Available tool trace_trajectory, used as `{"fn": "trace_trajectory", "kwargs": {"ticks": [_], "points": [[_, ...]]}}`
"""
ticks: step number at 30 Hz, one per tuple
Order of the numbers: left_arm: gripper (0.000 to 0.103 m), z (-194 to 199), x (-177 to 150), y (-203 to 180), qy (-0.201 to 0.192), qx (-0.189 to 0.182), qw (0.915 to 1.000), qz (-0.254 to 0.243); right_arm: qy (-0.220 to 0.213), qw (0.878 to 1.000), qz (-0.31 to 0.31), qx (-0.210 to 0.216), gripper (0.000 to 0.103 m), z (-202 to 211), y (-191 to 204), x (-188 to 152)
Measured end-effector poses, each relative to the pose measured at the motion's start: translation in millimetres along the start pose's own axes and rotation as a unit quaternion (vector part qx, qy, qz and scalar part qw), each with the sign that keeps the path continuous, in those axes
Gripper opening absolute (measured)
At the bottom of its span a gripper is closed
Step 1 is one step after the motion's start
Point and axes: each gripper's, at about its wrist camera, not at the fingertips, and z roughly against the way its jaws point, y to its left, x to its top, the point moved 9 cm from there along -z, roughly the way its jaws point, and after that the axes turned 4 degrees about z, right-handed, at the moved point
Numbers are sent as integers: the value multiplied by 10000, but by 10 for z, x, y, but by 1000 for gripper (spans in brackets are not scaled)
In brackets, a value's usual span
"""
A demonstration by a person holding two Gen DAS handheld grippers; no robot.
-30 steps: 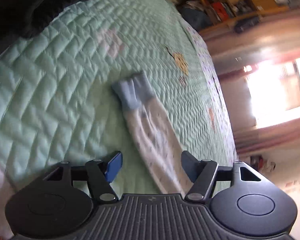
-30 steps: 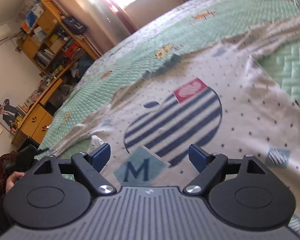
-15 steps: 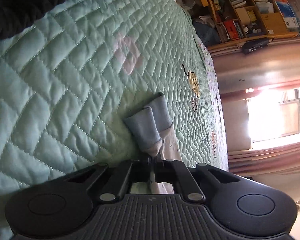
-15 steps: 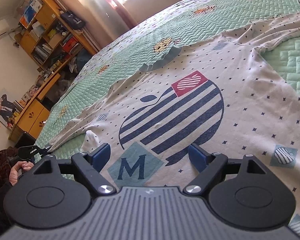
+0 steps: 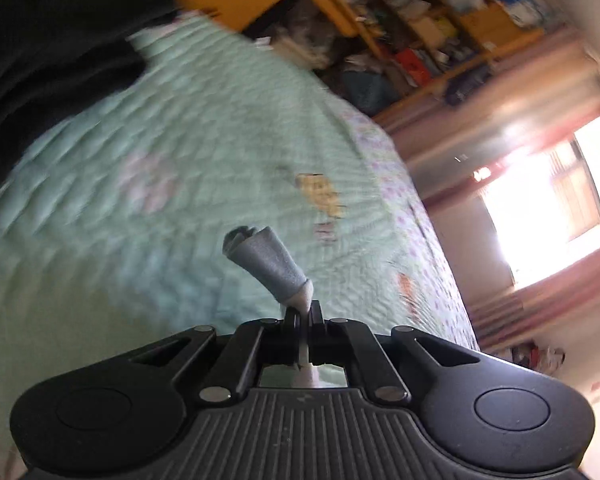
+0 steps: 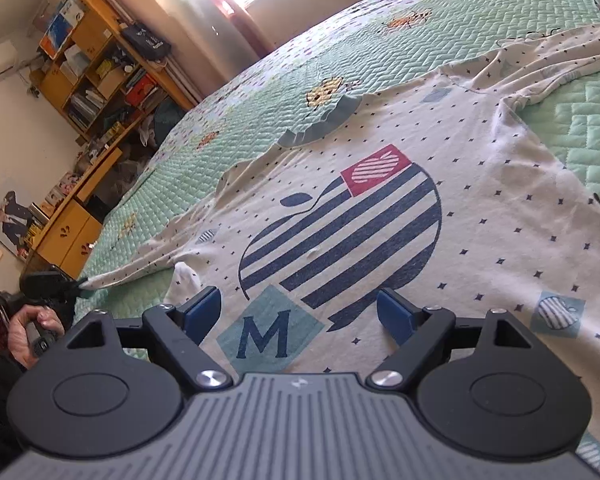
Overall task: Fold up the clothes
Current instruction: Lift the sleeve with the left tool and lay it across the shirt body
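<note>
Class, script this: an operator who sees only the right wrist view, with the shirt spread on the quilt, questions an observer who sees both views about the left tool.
Operator: Is the left tool really gripping that sleeve?
Observer: Yes. It is shut on the sleeve just behind a blue-grey cuff.
Operator: How does the cuff sit?
Observer: It pokes out past the fingertips, bunched into a cone, above the green quilt.

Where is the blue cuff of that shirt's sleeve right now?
In the left wrist view the blue cuff sticks up just beyond the shut left gripper, which pinches the sleeve, above the green quilt.
</note>
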Motion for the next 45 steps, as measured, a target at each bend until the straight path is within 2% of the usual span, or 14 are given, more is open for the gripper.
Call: {"fn": "trace_trajectory", "kwargs": {"ticks": [6,9,12,17,20,23,25,29,34,35,39,41,43,45], "points": [[3,148,-255,-1047,-39,-428,9933,-1071,-336,9991,-221,138,86,286,-132,146],[3,239,-645,-1704,14,-752,9815,-1763,-537,9978,-341,187,86,465,-265,235],[3,335,-1263,-2340,262,-1209,9617,-2444,-766,9954,-532,205,86,662,-450,323],[4,458,-2794,-3009,860,-1678,9128,-3623,-1122,9896,-880,186,86,974,-815,428],[5,411,-3878,-2907,1152,-1563,8705,-4523,-1259,9858,-1102,122,86,1131,-1050,446],[5,188,-4823,-2445,1455,-1081,8129,-5534,-1367,9822,-1288,49,86,1282,-1287,465],[5,12,-5210,-2134,1719,-763,7844,-5910,-1432,9800,-1385,-11,86,1356,-1426,462],[14,42,-5522,-1920,1603,-575,7546,-6337,-1473,9775,-1511,-46,86,1419,-1644,418],[30,115,-5630,-1930,1456,-362,7402,-6555,-1411,9781,-1527,104,86,1365,-1642,423],[33,123,-5645,-1926,1391,-337,7333,-6646,-1387,9790,-1486,136,86,1353,-1621,424],[79,186,-5702,-2038,992,-212,7045,-7024,-1342,9800,-1465,137,86,1337,-1599,402],[79,264,-5746,-2051,975,-312,6909,-7156,-1360,9791,-1509,106,86,1344,-1611,406],[81,379,-5728,-2060,999,-454,6912,-7143,-1386,9784,-1532,74,86,1352,-1613,417],[85,496,-5580,-2036,982,-513,7087,-6968,-1444,9784,-1478,61,86,1395,-1587,438]]}}
